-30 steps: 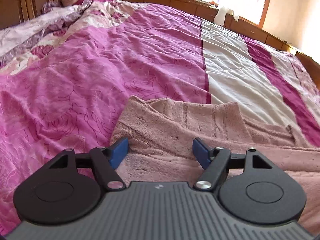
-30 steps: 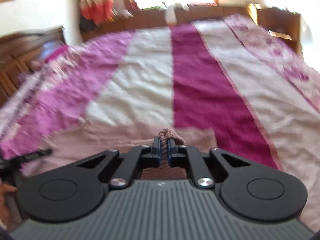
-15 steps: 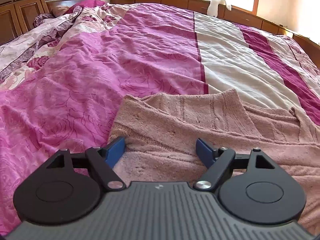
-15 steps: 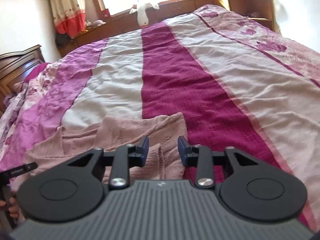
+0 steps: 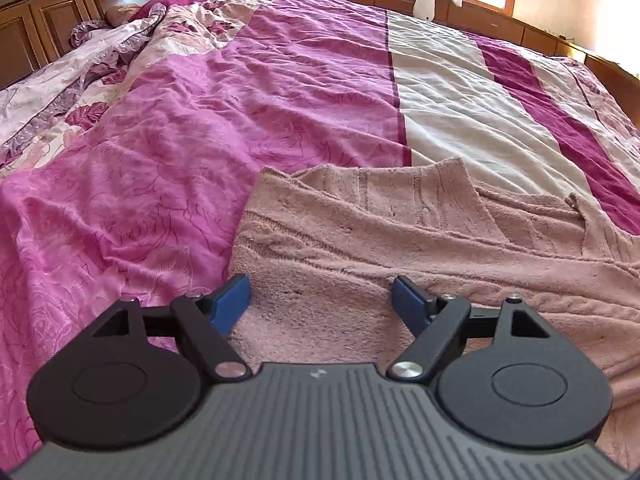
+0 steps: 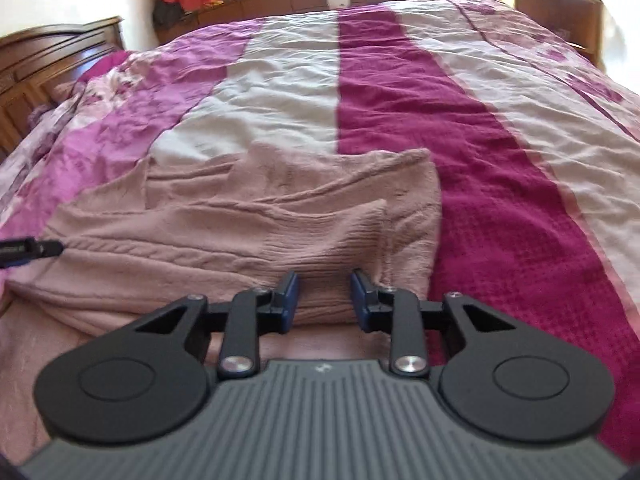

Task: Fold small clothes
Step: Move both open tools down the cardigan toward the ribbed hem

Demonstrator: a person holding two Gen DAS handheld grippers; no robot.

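A dusty-pink knitted sweater (image 5: 360, 232) lies folded across the striped bedspread (image 5: 200, 128). My left gripper (image 5: 320, 294) hovers over its left end, blue pads far apart and nothing gripped. In the right wrist view the sweater (image 6: 240, 232) stretches leftward, with a ribbed sleeve folded on top. My right gripper (image 6: 324, 292) sits low over the right end. Its jaws are closing with a ridge of the knit between the pads, which do not press on it. A tip of the left gripper (image 6: 28, 252) shows at the left edge.
The bedspread (image 6: 392, 92) has pink, cream and deep magenta stripes. A rumpled floral quilt (image 5: 100, 60) lies at the far left by the wooden headboard (image 5: 48, 8). A wooden ledge with a white plush toy (image 5: 428, 0) runs along the far side.
The right gripper let go of the pinched knit, opened, and sank toward the sweater's right end. The sweater now lies flat. The left gripper drifted slightly and stays open.
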